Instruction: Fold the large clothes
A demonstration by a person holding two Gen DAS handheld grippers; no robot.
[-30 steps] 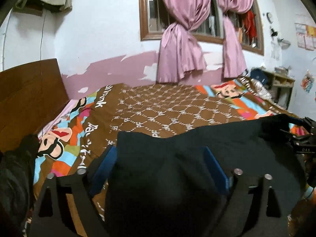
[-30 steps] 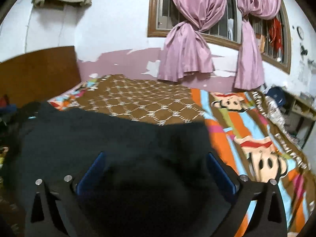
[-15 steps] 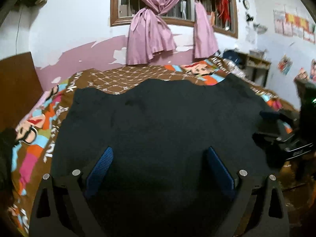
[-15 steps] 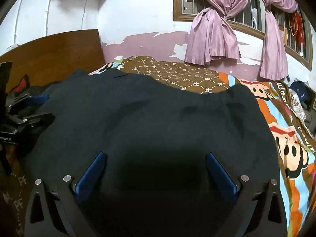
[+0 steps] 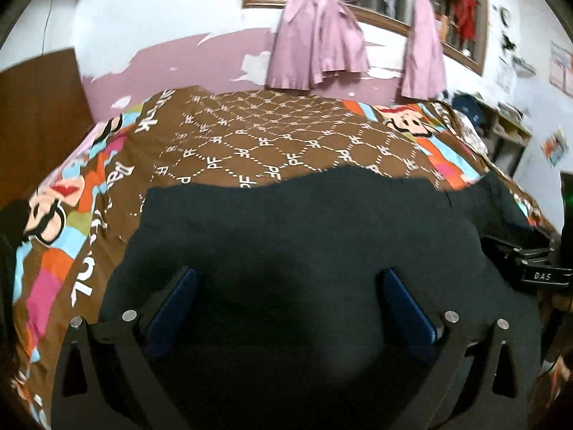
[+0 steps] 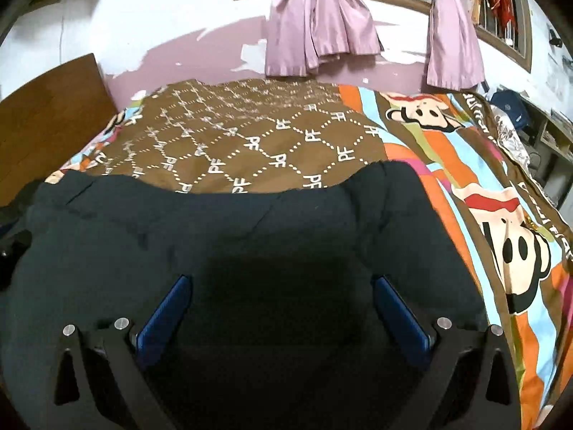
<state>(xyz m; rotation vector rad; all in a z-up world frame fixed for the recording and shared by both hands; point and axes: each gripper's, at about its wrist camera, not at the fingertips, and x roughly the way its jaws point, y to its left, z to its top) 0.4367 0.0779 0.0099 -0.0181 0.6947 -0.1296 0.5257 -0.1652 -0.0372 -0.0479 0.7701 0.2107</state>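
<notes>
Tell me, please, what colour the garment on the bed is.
Black garment, clearest in the right wrist view.

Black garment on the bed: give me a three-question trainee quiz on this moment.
1. True or false: the black garment covers the whole bedspread.
2. What colour are the curtains? A green, B pink, C white.
3. In the left wrist view, at which edge does the right gripper show?

Key: 1 false, patterned bedspread shows beyond its far edge. 2 B. 3 the right edge, beside the garment.
</notes>
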